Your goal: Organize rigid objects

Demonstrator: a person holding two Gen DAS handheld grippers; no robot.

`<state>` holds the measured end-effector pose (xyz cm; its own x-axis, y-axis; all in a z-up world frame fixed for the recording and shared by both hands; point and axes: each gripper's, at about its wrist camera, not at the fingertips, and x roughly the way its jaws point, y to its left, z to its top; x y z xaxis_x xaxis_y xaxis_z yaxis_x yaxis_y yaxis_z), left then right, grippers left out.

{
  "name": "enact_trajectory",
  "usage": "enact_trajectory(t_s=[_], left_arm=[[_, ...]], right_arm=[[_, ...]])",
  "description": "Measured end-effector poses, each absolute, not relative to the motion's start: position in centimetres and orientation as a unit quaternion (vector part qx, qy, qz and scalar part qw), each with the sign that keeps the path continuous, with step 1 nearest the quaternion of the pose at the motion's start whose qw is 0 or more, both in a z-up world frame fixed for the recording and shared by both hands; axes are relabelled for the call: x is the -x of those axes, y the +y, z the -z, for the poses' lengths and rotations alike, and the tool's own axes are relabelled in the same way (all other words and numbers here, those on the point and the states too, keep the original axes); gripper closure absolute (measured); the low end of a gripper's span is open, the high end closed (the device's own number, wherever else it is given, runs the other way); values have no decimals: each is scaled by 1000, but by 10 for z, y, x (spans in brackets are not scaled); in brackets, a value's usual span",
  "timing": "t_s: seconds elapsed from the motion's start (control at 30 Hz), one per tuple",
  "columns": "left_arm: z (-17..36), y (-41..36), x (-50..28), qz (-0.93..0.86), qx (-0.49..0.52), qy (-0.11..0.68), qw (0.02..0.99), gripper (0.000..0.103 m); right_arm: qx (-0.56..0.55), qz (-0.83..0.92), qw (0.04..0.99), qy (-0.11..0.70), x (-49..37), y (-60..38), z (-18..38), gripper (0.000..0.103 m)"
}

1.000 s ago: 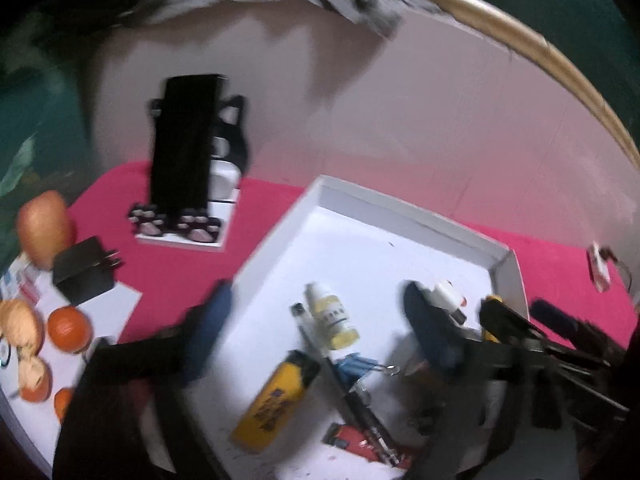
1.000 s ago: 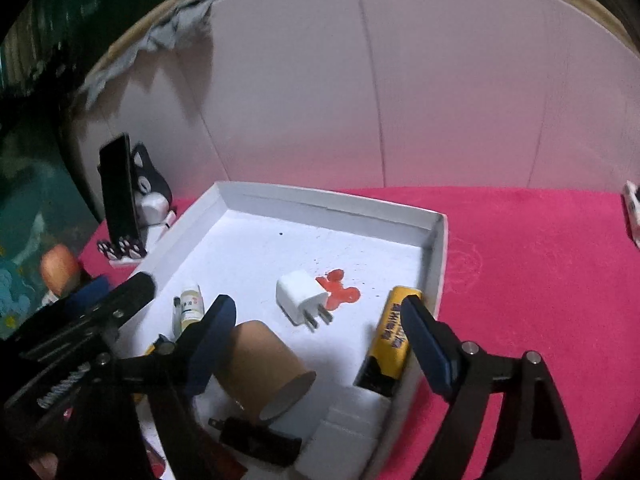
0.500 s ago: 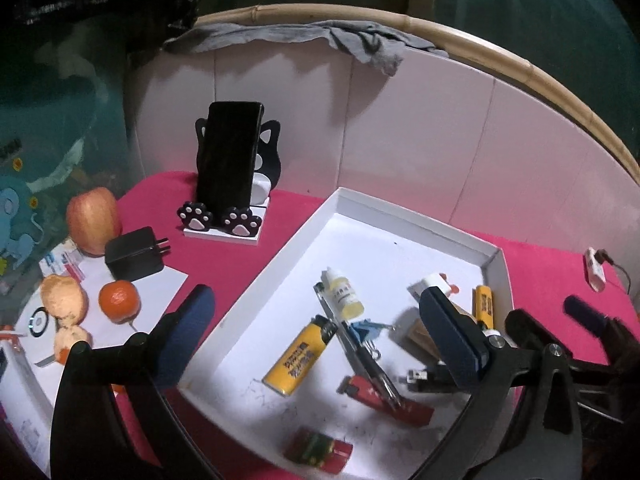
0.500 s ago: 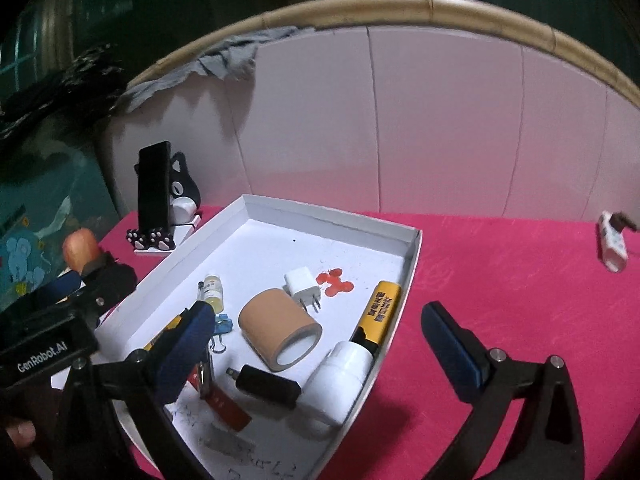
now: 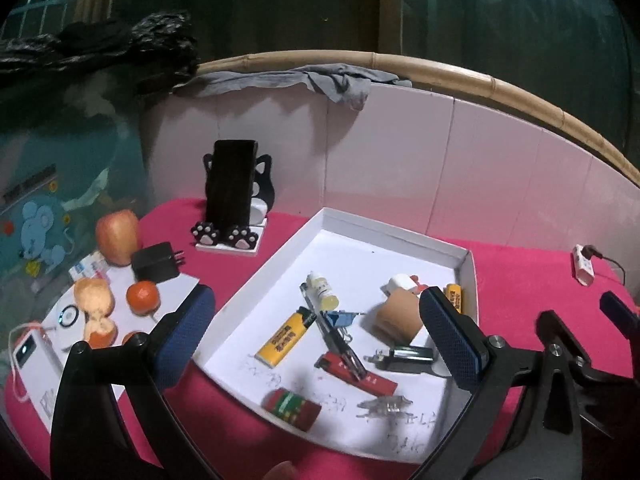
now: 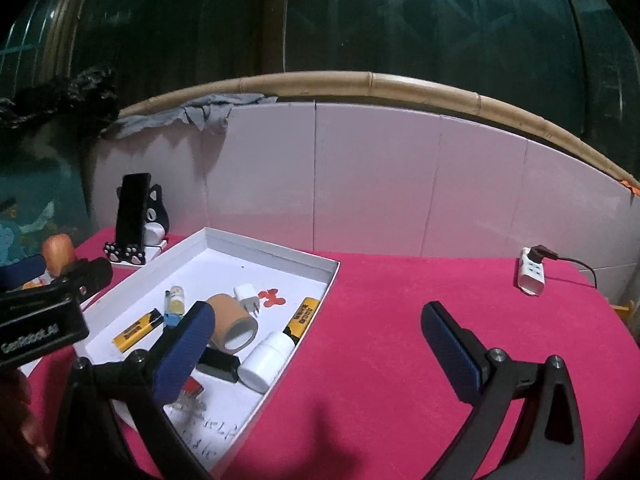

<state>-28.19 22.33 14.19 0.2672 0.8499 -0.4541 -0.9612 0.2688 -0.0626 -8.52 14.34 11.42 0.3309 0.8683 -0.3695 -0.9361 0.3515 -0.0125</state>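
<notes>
Jaws of left gripper (image 5: 316, 336) and right gripper (image 6: 316, 344) stood spread, empty, above table. Rigid items, including tape roll (image 6: 232, 322), lighter (image 5: 286, 336) and white bottle (image 6: 266, 362), lay gathered inside white tray (image 6: 332, 276); likely collection point.

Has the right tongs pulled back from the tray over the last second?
Yes. The right tongs have backed up and away: the white tray sits smaller and further left in the right wrist view, and the power strip now shows.

Metal clip (image 5: 385, 405) blurred, perhaps tweezers.
</notes>
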Motion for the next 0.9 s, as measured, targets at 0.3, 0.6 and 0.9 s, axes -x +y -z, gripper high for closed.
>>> enact_trajectory(t_s=[0.3, 0.6, 0.9], left_arm=[[-145, 191, 284, -579, 163, 190, 776, 0], [-151, 163, 282, -561, 161, 205, 786, 0], [-154, 144, 284, -570, 152, 203, 781, 0]], right_arm=[[68, -576, 799, 158, 76, 99, -121, 0], [25, -587, 792, 165, 70, 61, -131, 0], [-6, -595, 789, 155, 71, 24, -142, 0]])
